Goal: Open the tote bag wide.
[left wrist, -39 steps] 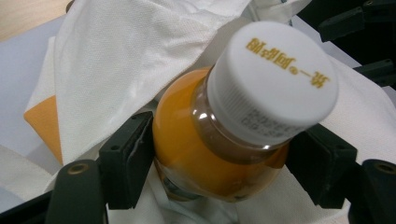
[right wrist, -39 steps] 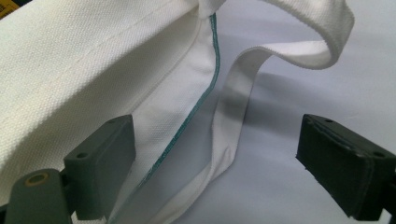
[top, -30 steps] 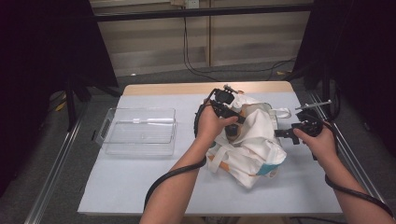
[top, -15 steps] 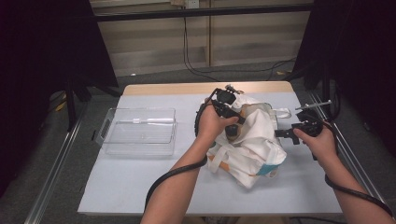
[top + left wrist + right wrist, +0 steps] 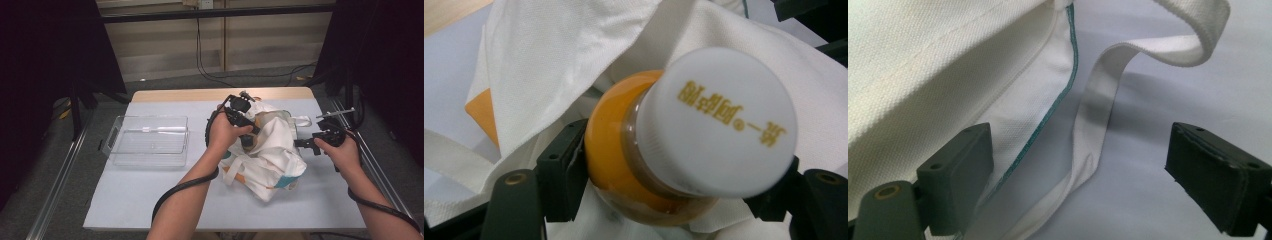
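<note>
A white cloth tote bag (image 5: 270, 155) with orange and teal print lies crumpled on the table, right of centre. My left gripper (image 5: 247, 132) reaches into its open top. In the left gripper view my left gripper (image 5: 669, 185) is shut on an orange juice bottle (image 5: 614, 145) with a white cap (image 5: 719, 125), and the bag cloth (image 5: 564, 55) lies around it. My right gripper (image 5: 305, 145) sits at the bag's right edge. In the right gripper view my right gripper (image 5: 1088, 170) is open, with the bag's teal-stitched hem (image 5: 1058, 100) and a white strap (image 5: 1098, 95) lying loose between the jaws.
A clear plastic tray (image 5: 150, 142) holding a thin white item (image 5: 160, 130) stands at the left of the pale table cover (image 5: 150, 200). Metal rails run along both table sides. Black cables trail from both grippers toward the front edge.
</note>
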Motion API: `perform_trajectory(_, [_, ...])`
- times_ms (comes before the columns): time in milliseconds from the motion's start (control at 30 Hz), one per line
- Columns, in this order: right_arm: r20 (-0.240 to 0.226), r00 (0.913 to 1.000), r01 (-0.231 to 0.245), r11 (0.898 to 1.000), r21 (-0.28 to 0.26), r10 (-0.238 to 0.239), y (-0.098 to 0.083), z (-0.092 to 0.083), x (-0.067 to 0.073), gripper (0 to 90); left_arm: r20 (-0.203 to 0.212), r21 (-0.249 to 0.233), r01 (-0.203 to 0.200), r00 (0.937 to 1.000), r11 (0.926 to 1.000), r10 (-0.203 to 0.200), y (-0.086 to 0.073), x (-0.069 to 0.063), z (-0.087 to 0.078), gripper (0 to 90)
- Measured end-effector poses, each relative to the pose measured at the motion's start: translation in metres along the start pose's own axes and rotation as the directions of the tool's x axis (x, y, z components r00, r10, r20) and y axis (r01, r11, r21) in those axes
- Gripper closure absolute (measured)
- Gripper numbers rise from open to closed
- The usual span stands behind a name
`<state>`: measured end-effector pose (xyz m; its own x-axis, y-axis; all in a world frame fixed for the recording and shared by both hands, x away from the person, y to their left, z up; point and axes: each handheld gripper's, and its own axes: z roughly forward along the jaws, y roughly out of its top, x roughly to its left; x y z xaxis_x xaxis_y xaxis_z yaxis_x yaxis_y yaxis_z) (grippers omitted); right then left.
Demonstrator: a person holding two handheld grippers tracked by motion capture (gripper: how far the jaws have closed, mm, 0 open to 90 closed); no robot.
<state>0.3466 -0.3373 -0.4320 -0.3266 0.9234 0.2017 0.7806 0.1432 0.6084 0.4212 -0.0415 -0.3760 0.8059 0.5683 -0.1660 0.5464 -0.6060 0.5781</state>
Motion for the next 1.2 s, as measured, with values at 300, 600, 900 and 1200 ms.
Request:
perform_trajectory(300, [0.002, 1.0000, 0.000, 1.000, -0.001, 0.000, -0.001, 0.000, 0.000, 11.2, 0.012, 0.027, 0.025, 0.9996, 0.9993, -0.026, 0.000, 0.003, -0.004, 30.2])
perform_trajectory(600, [0.004, 1.0000, 0.000, 1.000, 0.000, 0.000, -0.002, -0.001, -0.003, 11.2, 0.001, 0.021, 0.000, 1.0000, 0.9998, 0.000, 0.004, -0.001, 0.002, 29.9])
perform_trajectory(900, [-0.002, 1.0000, -0.002, 1.000, 0.003, 0.002, -0.003, -0.002, -0.005, 11.2, 0.009, 0.011, 0.007, 0.9999, 0.9999, -0.007, 0.008, -0.002, 0.009, 29.3])
perform_trajectory(1200, [0.007, 1.0000, 0.003, 1.000, 0.001, -0.003, -0.001, -0.003, -0.005, 11.2, 0.034, 0.021, 0.027, 0.9991, 0.9994, -0.028, 0.007, 0.003, 0.014, 27.8])
